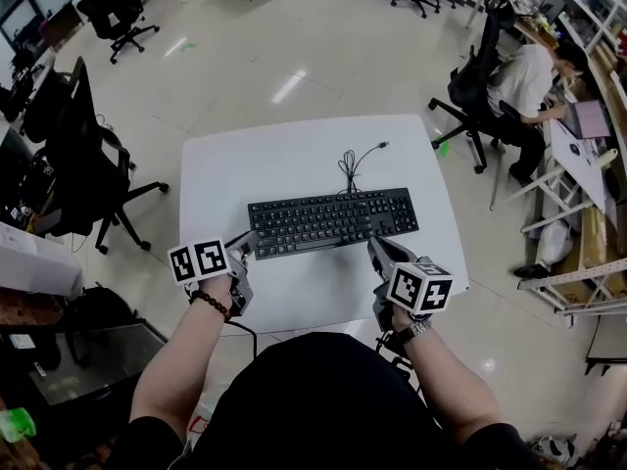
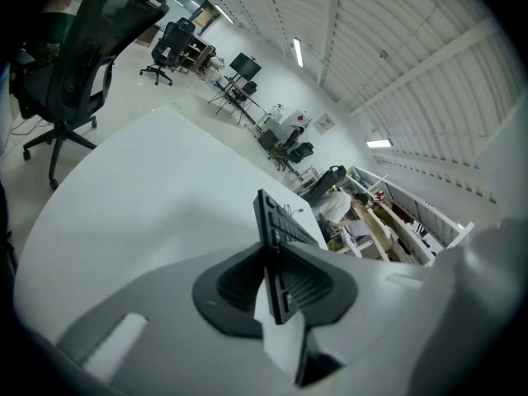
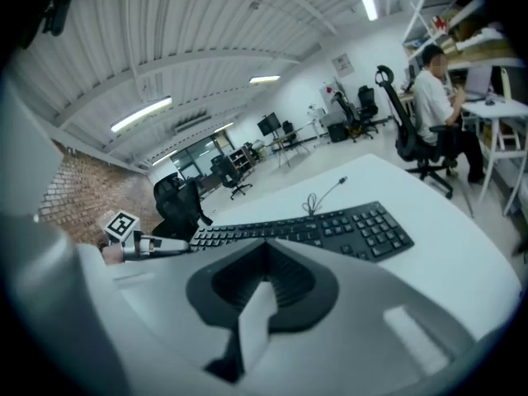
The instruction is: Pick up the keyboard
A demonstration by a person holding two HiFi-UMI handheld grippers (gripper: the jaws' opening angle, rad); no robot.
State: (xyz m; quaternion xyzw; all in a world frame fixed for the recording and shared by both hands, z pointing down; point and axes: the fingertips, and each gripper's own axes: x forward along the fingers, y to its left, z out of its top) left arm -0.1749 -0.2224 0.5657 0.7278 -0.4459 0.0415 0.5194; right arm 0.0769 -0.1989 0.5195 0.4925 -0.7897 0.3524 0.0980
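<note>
Likely stiff, light keyboard [image 1: 333, 221] being clamped at left end by left tool [image 1: 247, 244]; right tool [image 1: 376, 249] being held together, empty, beside keyboard's right end.

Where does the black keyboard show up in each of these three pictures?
Head view: keyboard lying flat, at the centre.
Left gripper view: keyboard edge-on, at the centre.
Right gripper view: keyboard right of centre.
Shared landmark: seated person in white.
</note>
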